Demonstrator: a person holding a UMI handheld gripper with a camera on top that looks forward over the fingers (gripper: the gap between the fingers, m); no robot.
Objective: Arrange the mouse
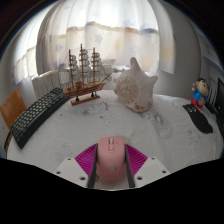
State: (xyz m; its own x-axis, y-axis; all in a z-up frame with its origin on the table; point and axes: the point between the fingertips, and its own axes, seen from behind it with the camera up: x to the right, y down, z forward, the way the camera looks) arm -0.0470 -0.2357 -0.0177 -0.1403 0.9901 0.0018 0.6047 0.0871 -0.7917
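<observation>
A pale pink mouse [109, 162] is gripped between the gripper's [109, 165] two pads, held just above the white table [90, 125]; a model ship [84, 72] and keyboard [38, 113] are seen beyond.

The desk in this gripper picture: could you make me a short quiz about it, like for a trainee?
1. True or false: the pink mouse sits between the gripper fingers.
2. What stands just beside the model ship, further from the keyboard? A) seashell B) lamp C) mug
3. Fill in: the keyboard's colour is ____.

Key: 1 true; 2 A, the seashell; 3 black.
</observation>
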